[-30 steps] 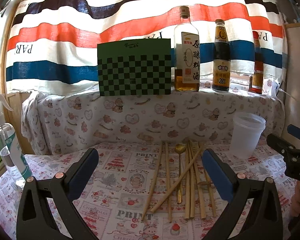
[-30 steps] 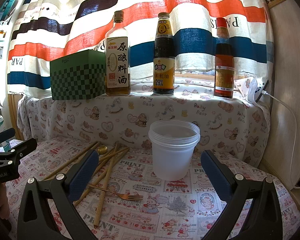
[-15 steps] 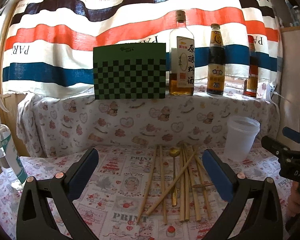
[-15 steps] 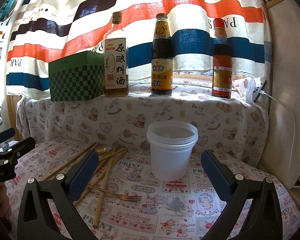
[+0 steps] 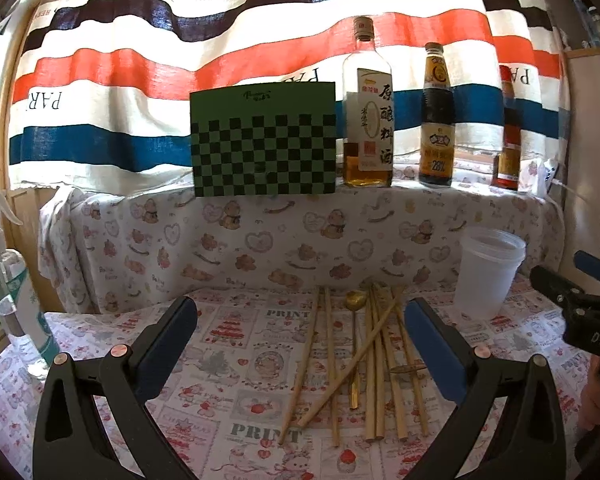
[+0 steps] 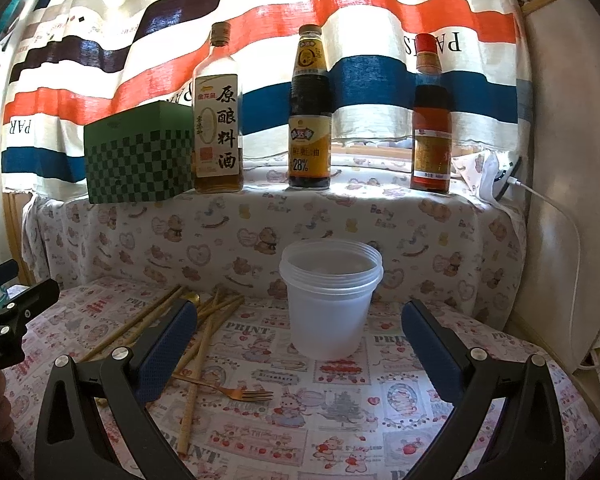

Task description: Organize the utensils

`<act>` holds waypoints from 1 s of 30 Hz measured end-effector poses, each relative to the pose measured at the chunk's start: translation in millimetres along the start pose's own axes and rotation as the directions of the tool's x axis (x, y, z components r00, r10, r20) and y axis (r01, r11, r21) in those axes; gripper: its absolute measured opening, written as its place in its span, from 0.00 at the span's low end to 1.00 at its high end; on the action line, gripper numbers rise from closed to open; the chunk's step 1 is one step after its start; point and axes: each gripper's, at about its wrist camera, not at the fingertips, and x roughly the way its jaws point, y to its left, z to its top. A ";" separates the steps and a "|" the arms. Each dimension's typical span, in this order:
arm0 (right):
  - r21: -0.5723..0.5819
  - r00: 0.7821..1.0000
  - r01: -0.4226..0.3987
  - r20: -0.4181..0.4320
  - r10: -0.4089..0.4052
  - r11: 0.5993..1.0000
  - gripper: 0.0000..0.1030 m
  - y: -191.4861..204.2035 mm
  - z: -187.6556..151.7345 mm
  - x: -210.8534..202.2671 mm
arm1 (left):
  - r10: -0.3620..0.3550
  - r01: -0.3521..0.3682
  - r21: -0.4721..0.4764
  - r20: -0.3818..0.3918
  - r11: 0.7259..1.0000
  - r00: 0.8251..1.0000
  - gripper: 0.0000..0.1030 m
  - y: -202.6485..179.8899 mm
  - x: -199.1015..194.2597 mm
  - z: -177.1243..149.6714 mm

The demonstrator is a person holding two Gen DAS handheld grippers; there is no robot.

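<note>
Two handheld grippers hover over a bench (image 5: 228,344) draped in a cartoon-print cloth, both with jaws released and holding nothing. The left gripper (image 5: 300,332) faces a loose bundle of wooden chopsticks (image 5: 374,364) fanned across the lower centre of its frame, with a gold spoon (image 5: 355,344) lying among them, bowl toward the back. Only this view takes in a spray bottle (image 5: 8,296) at the far left edge; the fork is barely legible here, a dark sliver beside the sticks. The right gripper (image 6: 300,332) points at a translucent plastic tub (image 6: 330,300), upright at centre frame, just right of the chopsticks (image 6: 204,336). Its view alone clearly shows a gold fork (image 6: 236,390) lying across the lower ends of the sticks, tines pointing right, and a white cable (image 6: 560,216) trailing down the right wall. On the ledge behind stand a green checkered box (image 5: 264,140) and three sauce bottles (image 6: 310,112), before a striped curtain (image 5: 140,60). Each view catches the other gripper at its edge.
</note>
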 end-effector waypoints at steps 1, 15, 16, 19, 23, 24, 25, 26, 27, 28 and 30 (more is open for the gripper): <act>-0.001 1.000 0.000 0.000 0.000 1.000 1.00 0.5 -0.1 0.0 | 0.008 -0.008 -0.002 -0.002 1.000 1.000 1.00 0.6 0.2 -0.1; 0.015 0.997 0.074 0.007 -0.075 0.997 1.00 -2.0 -1.1 -6.2 | -0.047 0.049 0.054 -0.031 0.997 0.998 1.00 -6.1 3.4 -0.3; 0.020 0.996 0.086 0.007 -0.086 0.996 1.00 -2.9 -1.5 -7.0 | -0.064 0.066 0.049 -0.048 0.997 0.997 1.00 -4.1 4.9 -0.3; 0.039 0.995 0.100 0.019 -0.101 0.994 1.00 -5.7 -1.5 -9.8 | -0.056 0.057 0.018 -0.062 0.998 0.997 1.00 2.8 5.9 2.6; -0.016 0.998 0.054 -0.010 -0.054 0.998 0.85 1.9 -0.6 -10.3 | -0.023 0.021 -0.040 -0.064 0.999 0.998 0.93 16.6 5.8 6.5; -0.018 0.999 0.043 -0.023 -0.044 0.999 0.82 2.8 -1.5 -10.7 | -0.023 0.019 -0.056 -0.070 0.998 0.997 0.91 19.9 6.5 6.7; -0.015 0.999 0.025 -0.043 -0.026 1.000 0.78 3.7 -1.8 -9.9 | -0.019 0.014 -0.068 -0.076 0.998 0.997 0.86 22.5 7.3 7.0; -0.011 0.998 -0.004 -0.066 0.003 1.000 0.72 4.2 -1.9 -8.6 | -0.015 0.009 -0.070 -0.080 0.998 0.997 0.83 23.7 8.0 6.9; -0.007 0.996 -0.028 -0.089 0.028 1.000 0.69 4.7 -1.8 -7.0 | -0.010 0.004 -0.066 -0.084 0.998 0.996 0.82 24.0 8.6 6.8; -0.003 0.994 -0.037 -0.103 0.036 0.999 0.63 5.1 -2.5 -6.3 | -0.007 0.001 -0.061 -0.089 0.998 0.996 0.81 23.6 9.0 6.4; 0.017 0.989 -0.065 -0.132 0.067 0.998 0.61 2.8 -2.0 -4.7 | -0.004 -0.001 -0.051 -0.097 0.999 0.995 0.81 21.8 10.0 6.1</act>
